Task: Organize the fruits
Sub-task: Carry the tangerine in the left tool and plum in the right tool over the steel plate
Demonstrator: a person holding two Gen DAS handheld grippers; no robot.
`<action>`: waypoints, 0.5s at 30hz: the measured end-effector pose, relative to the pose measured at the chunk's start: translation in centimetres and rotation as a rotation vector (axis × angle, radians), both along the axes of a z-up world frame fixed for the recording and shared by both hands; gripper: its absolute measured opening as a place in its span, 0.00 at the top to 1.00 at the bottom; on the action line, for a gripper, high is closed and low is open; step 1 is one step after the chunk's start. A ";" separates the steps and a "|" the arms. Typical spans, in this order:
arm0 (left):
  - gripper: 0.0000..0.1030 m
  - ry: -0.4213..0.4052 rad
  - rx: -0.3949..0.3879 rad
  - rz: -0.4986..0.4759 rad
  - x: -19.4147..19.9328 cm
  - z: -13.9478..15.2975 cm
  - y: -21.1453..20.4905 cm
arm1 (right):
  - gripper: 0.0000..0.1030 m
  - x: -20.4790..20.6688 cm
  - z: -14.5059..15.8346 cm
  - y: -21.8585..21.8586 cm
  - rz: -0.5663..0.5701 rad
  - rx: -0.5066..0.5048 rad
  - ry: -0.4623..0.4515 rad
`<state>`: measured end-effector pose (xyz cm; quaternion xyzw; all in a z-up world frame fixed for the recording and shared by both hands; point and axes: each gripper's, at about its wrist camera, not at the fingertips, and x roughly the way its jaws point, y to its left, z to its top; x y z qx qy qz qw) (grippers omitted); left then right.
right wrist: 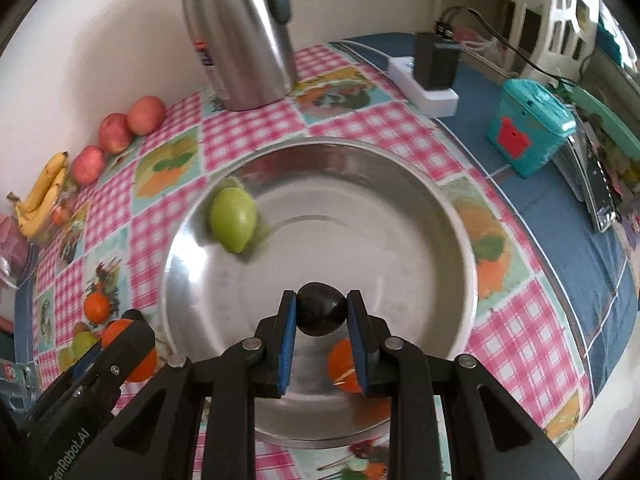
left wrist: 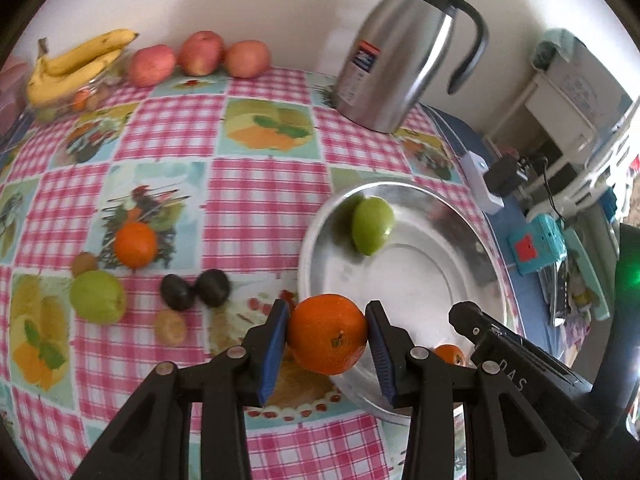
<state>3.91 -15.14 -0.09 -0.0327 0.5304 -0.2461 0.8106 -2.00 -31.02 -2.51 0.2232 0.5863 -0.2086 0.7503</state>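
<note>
My left gripper (left wrist: 327, 334) is shut on an orange (left wrist: 327, 334) and holds it over the near-left rim of the steel bowl (left wrist: 448, 208). My right gripper (right wrist: 322, 314) is shut on a dark avocado (right wrist: 322, 314) above the bowl's inside (right wrist: 360, 208). A green fruit (right wrist: 233, 219) lies in the bowl at the left, and a second orange (right wrist: 340, 364) lies in it under the right gripper. On the cloth to the left lie another orange (left wrist: 135, 245), a green fruit (left wrist: 98, 296), two dark avocados (left wrist: 195, 289) and two small brown fruits (left wrist: 171, 327).
A steel thermos jug (left wrist: 396, 60) stands behind the bowl. Three red apples (left wrist: 200, 56) and bananas (left wrist: 76, 66) line the back wall. A white power strip with a black adapter (right wrist: 434, 68) and a teal box (right wrist: 528, 126) sit right of the bowl.
</note>
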 end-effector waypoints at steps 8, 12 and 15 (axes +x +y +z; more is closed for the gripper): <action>0.59 -0.005 0.014 -0.065 -0.3 -0.9 -2.0 | 0.75 -0.9 -1.2 -1.3 -0.043 0.012 0.037; 0.59 -0.024 0.030 -0.076 -0.6 -0.8 -2.3 | 0.74 -1.0 -1.3 -1.2 -0.051 0.004 0.050; 0.59 -0.026 0.036 -0.082 -0.6 -0.9 -2.4 | 0.74 -1.0 -1.4 -1.2 -0.053 0.006 0.052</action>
